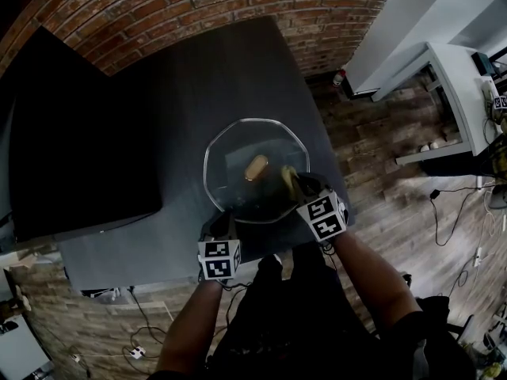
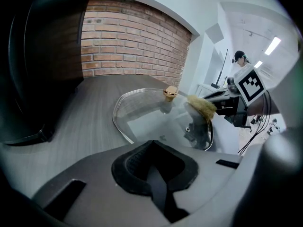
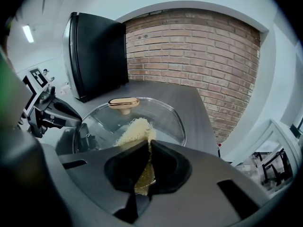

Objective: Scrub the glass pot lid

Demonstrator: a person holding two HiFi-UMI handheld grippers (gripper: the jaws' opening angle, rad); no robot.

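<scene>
Fingers (image 3: pixel 120 167) of right gripper (image 3: pixel 149 144) clamped on scrubber (image 3: pixel 135 130), pressed to lid (image 1: pixel 230 153) beside knob (image 1: pixel 256 167); left gripper (image 2: pixel 152 143) closed, seemingly empty, at lid's near rim; lid flat on table (image 1: pixel 182 85); scrubbing judged under way, completion not readable from glass.

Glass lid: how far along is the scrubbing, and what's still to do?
Done: the right gripper is shut on the yellow scrubber; the left gripper appears to pinch the near rim of the glass lid. In hand: the scrubber rests on the glass beside the knob. Left: no suds or wiped streaks show, so most of the surface likely needs scrubbing.
</scene>
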